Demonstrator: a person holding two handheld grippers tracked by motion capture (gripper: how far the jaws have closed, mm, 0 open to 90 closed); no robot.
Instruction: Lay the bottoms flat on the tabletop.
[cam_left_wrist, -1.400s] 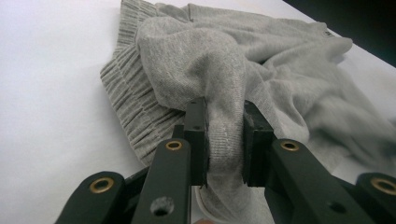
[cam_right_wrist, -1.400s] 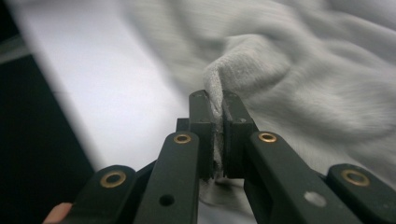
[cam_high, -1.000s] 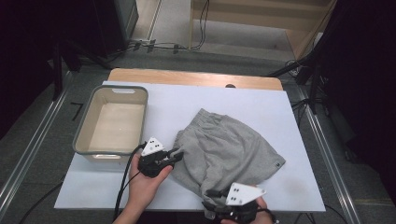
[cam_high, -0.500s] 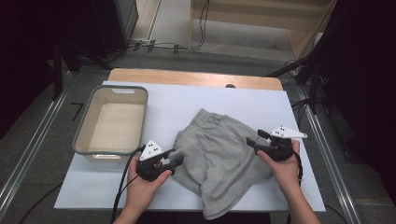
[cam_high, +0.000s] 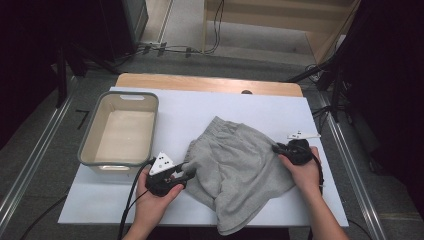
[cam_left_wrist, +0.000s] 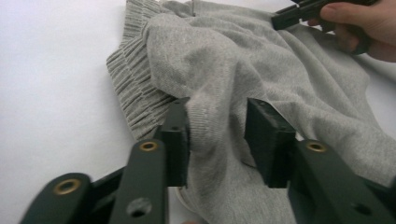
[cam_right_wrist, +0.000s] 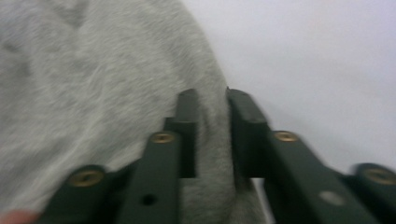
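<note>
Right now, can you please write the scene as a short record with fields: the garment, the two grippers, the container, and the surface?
garment: grey knitted shorts with a ribbed waistband, lying crumpled on the table
left gripper: at the shorts' left edge near the waistband; a fold of cloth stands between its jaws, which have just been closing
right gripper: at the shorts' right edge; jaws have just been closing on a fold of cloth
container: beige plastic tub with a grey rim, left of the shorts, nothing inside
surface: white table top
</note>
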